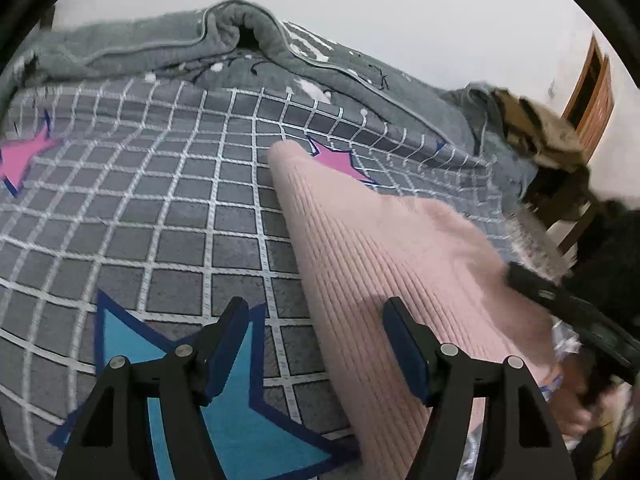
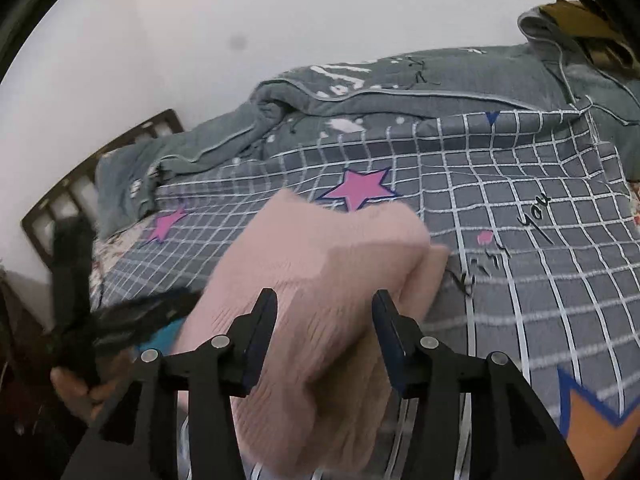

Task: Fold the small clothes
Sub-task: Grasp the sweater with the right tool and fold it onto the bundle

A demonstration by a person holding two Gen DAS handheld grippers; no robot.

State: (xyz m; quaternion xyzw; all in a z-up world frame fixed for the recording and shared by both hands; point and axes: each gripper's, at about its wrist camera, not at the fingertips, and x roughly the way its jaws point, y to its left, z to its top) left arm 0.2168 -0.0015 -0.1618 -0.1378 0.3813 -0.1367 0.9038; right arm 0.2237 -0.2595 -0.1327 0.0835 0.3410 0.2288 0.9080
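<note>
1. Pink ribbed garment lies on the grid-patterned bedspread, near its front edge, soft knit, partly doubled over.
2. Left gripper is spread, empty, over the garment's left edge and a blue star.
3. Right gripper stands parted above the garment, pads not pressing.
4. Bedspread writing reads "you"; the rest is unclear.
</note>
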